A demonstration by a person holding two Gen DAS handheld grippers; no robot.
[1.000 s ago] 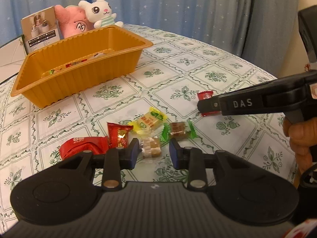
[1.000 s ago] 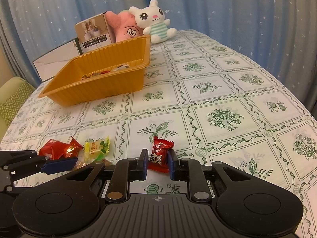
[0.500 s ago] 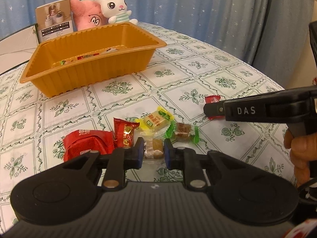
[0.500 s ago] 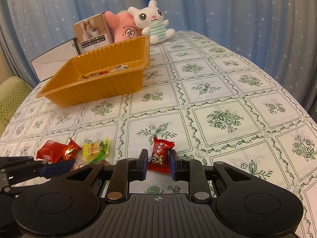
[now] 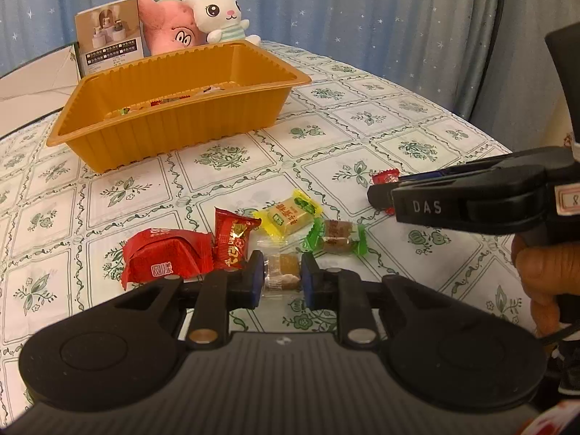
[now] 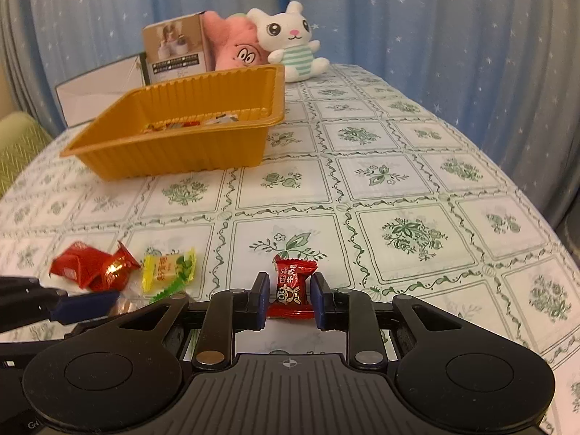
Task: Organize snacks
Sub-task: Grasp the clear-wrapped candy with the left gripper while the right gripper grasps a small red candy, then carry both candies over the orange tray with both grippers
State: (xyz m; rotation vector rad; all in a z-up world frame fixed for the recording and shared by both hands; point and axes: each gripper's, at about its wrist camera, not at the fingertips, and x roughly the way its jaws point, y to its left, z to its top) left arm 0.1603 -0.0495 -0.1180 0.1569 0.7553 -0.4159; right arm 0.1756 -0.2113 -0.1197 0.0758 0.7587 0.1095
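- Two grips now: your left hand-held gripper [image 5: 278,278], its jaws narrower than a second ago, clamps the clear-wrapped candy [image 5: 282,272], low centre.
- Your right hand-held gripper [image 6: 289,299] pinches the red candy [image 6: 292,287], bottom centre.
- Both look ready for the orange tray [image 5: 152,134], upper left.

Six wrapped sweets were counted loose on the tablecloth: one large red packet [image 5: 165,259], one smaller red packet [image 5: 232,239], one yellow sweet [image 5: 288,215], one green-ended sweet [image 5: 337,237], one clear-wrapped sweet [image 5: 281,273] and one small red sweet [image 6: 291,288]. One orange tray [image 5: 174,134] was seen, its contents too hidden to be counted. Two plush toys, one pink [image 5: 163,30] and one white [image 5: 221,14], one printed box [image 5: 108,36] and two grippers, left [image 5: 279,277] and right [image 6: 290,299], were counted.
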